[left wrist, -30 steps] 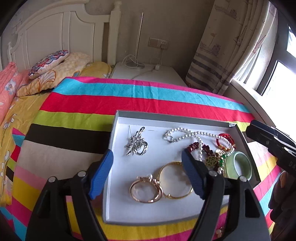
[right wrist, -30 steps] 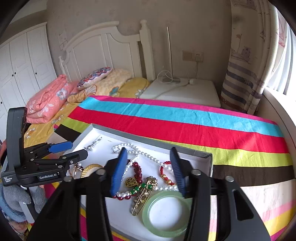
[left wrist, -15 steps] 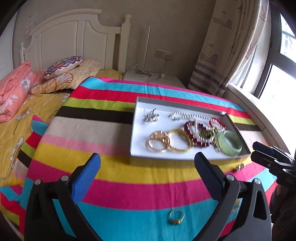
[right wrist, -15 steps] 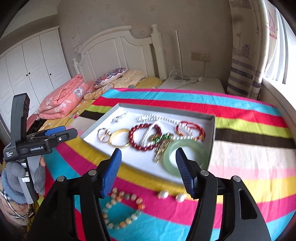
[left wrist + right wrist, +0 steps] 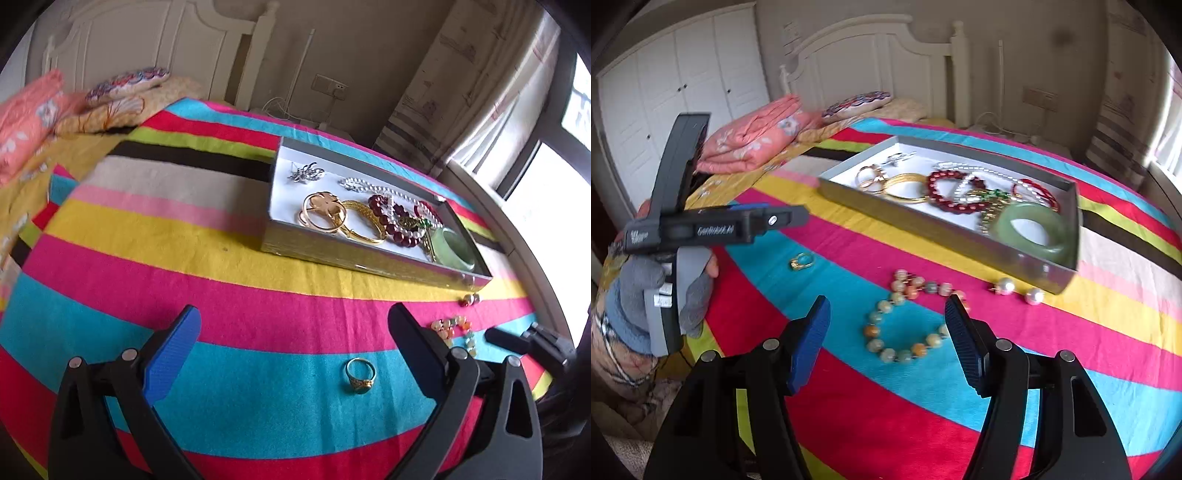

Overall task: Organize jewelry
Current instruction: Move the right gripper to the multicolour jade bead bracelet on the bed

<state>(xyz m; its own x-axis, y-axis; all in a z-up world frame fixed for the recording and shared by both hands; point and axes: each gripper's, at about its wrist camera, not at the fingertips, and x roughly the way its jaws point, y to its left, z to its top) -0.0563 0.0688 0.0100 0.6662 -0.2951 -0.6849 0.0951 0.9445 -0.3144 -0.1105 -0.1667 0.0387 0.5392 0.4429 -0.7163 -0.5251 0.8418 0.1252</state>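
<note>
1. Tray point(image 5: 369, 260) — a shallow grey box with a white floor, set flat on the striped bedspread point(image 5: 221, 332) of the bed; its low walls keep the sorted pieces together.
2. Pieces already in the tray — silver brooch point(image 5: 306, 172), gold bangles point(image 5: 325, 218), dark red bead bracelet point(image 5: 951, 192), pearl strand point(image 5: 373, 188), jade bangle point(image 5: 1032, 230) at the near right corner. They lie heaped and overlapping rather than apart.
3. Pieces still loose on the bedspread, all just in front of the tray — gold ring point(image 5: 360, 374), pastel stone bead bracelet point(image 5: 905, 317), two pearl earrings point(image 5: 1019, 290). These look to be the remainder of the job.
4. Left hand-held gripper point(image 5: 293, 345) — jaws spread wide, nothing between the pads; it hovers with the gold ring lying just ahead between its fingers, likely its next pick.
5. Right hand-held gripper point(image 5: 886, 332) — jaws parted and empty, lined up over the bead bracelet, which sits between the tips untouched.
</note>
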